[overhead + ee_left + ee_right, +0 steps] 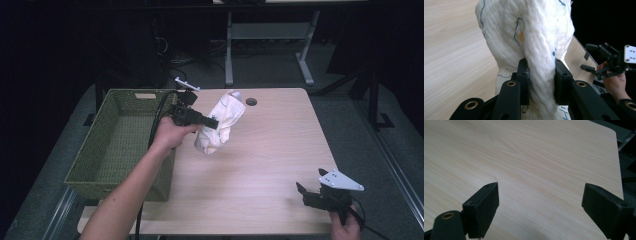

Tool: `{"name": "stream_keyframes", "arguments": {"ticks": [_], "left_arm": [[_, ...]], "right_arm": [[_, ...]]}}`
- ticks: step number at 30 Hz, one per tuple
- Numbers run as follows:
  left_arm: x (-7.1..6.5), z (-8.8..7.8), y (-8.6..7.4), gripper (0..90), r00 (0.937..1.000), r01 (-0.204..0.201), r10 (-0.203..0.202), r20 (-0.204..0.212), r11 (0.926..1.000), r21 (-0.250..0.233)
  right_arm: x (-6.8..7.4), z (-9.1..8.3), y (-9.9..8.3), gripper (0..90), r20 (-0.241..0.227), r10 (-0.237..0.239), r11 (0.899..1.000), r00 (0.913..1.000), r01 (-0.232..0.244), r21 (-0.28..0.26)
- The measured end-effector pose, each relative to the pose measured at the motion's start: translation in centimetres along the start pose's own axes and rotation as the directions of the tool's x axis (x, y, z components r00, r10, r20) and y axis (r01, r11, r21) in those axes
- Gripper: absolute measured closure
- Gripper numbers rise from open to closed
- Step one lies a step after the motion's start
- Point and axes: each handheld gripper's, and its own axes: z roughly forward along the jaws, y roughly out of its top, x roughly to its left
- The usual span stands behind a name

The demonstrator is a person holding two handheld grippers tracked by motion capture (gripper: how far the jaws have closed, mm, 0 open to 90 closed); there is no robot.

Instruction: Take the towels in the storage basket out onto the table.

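Cloth (219, 124): one, white, clamped between the left gripper's (212, 123) jaws. Basket (116, 145): one, green, just left of that gripper. Table (260, 165): one, beneath both. Grippers: two; the right gripper (303, 192) stands wide apart.

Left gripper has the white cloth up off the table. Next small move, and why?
Probably carry it sideways over the green basket. The left gripper is shut on the white cloth, which hangs bunched above the table just beside the basket's near wall. The left gripper view shows the pads pinching a fold firmly. The right gripper rests open at the table's near corner, holding nothing.
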Motion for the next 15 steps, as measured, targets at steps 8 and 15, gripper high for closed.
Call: {"name": "stream_keyframes", "arguments": {"ticks": [8,15], "left_arm": [[-0.7,3.0,0.2,69.9,0.9996,0.0,-0.001,0.027,0.9996,0.027],[-1.2,6.0,-0.2,69.7,0.9995,0.005,-0.007,0.03,0.9965,0.083]], "right_arm": [[0.0,0.0,0.0,13.9,-0.002,0.001,1.0,1.0,-0.001,-0.002],[0.0,-0.1,0.1,13.9,-0.001,0.004,1.0,1.0,-0.004,-0.004]]}}
